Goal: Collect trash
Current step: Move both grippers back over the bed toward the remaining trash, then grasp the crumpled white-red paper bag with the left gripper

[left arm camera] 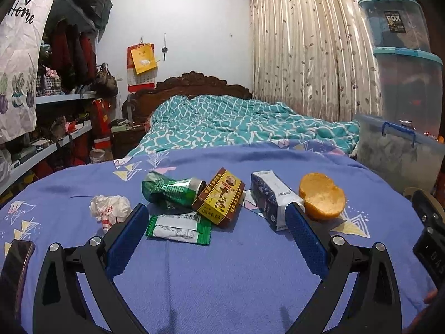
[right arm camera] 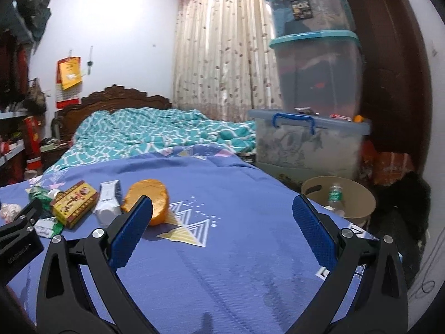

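Trash lies in a row on the blue bedsheet (left arm camera: 222, 278): a crumpled white paper (left arm camera: 109, 207), a crushed green can (left arm camera: 169, 190), a green-white wrapper (left arm camera: 179, 226), a yellow-brown box (left arm camera: 219, 197), a blue-white carton (left arm camera: 271, 197) and an orange peel (left arm camera: 322, 196). My left gripper (left arm camera: 217, 217) is open and empty, just short of the wrapper and box. My right gripper (right arm camera: 222, 208) is open and empty over the sheet, its left finger near the peel (right arm camera: 155, 197). A tan bin (right arm camera: 338, 199) holding a plastic bottle (right arm camera: 335, 197) stands beside the bed at right.
A phone (left arm camera: 15, 272) lies at the sheet's left edge. Stacked clear storage boxes (right arm camera: 311, 69) stand right of the bed, before curtains. A teal quilt (left arm camera: 236, 119) covers the far bed. Cluttered shelves (left arm camera: 50, 117) line the left wall.
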`<state>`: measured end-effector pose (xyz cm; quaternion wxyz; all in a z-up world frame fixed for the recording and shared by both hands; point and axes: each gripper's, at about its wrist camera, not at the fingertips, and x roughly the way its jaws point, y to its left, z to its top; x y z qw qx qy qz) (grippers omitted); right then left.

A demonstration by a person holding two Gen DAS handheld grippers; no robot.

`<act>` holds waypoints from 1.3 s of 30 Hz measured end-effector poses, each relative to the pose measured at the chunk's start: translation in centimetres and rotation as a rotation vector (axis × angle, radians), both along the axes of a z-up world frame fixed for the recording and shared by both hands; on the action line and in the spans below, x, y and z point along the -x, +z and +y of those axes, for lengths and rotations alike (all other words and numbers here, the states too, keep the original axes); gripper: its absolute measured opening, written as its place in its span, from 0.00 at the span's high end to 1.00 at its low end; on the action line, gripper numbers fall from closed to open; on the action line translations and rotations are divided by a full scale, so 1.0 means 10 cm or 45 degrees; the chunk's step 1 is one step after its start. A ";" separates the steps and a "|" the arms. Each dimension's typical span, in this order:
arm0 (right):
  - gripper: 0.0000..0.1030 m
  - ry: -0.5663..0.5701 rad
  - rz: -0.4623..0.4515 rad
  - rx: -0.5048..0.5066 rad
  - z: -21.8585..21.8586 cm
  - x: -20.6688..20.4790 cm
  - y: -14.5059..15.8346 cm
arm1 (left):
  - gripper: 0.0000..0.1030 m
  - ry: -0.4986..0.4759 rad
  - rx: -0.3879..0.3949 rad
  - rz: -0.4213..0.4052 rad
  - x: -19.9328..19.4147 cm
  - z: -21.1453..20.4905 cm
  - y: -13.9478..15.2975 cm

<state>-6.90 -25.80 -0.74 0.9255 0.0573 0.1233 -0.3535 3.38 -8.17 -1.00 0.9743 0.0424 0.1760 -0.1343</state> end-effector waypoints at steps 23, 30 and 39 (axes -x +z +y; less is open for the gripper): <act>0.03 -0.039 0.077 -0.116 -0.21 -0.08 -0.08 | 0.08 -0.068 -0.002 -0.022 0.04 -0.07 -0.02; 0.03 0.122 0.075 -0.073 -0.08 -0.13 -0.06 | 0.08 0.045 0.039 0.099 -0.15 0.04 -0.05; 0.03 0.258 0.011 -0.030 0.03 -0.08 -0.02 | 0.08 0.147 0.102 0.127 -0.17 0.20 -0.04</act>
